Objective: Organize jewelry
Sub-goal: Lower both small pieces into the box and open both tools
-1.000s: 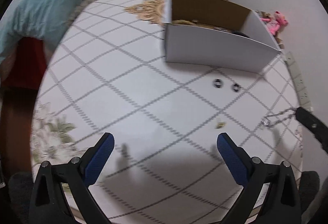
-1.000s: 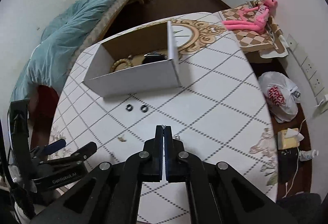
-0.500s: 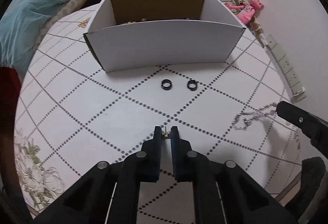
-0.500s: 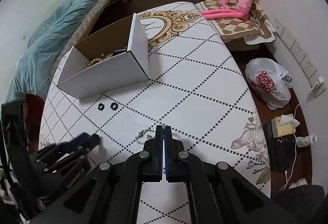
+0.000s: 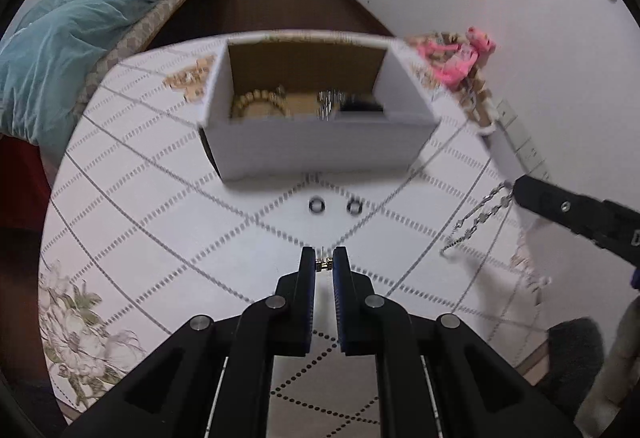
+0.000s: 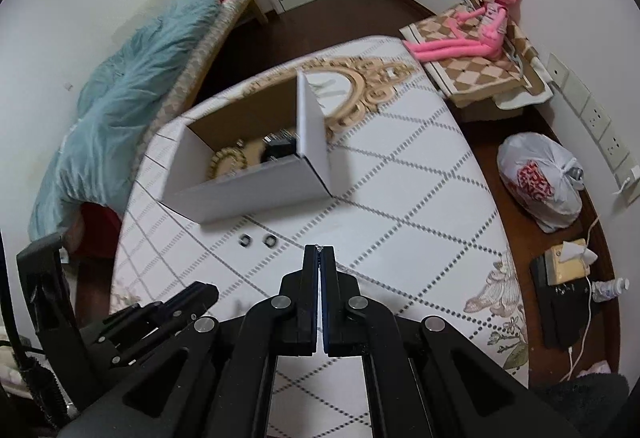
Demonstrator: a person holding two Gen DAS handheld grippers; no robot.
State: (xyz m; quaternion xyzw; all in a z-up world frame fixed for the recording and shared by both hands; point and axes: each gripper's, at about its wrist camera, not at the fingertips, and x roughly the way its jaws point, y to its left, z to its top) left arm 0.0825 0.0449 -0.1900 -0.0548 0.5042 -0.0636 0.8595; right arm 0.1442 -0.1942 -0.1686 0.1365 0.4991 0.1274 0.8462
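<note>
My left gripper [image 5: 324, 264] is shut on a small gold earring [image 5: 323, 265] and holds it above the table. My right gripper [image 6: 319, 249] is shut on a silver chain [image 5: 476, 220], which hangs from its tips in the left wrist view; in its own view only a glint shows at the tips. An open white box [image 5: 320, 145] stands ahead and holds a beaded bracelet [image 5: 256, 105] and dark items [image 5: 360, 105]. Two black rings [image 5: 318, 205] [image 5: 354, 206] lie on the table in front of the box, also seen in the right wrist view [image 6: 244, 241] [image 6: 271, 240].
The round table [image 5: 160, 222] has a white cloth with a dotted diamond pattern. A bed with a teal blanket [image 5: 60, 49] is at the left. A pink plush toy [image 6: 480, 33] lies on a stool at the right. A plastic bag [image 6: 540, 185] sits on the floor.
My left gripper closed on the gold earring and lifted it off the table. My right gripper lifted the chain, and both moved nearer the box.
</note>
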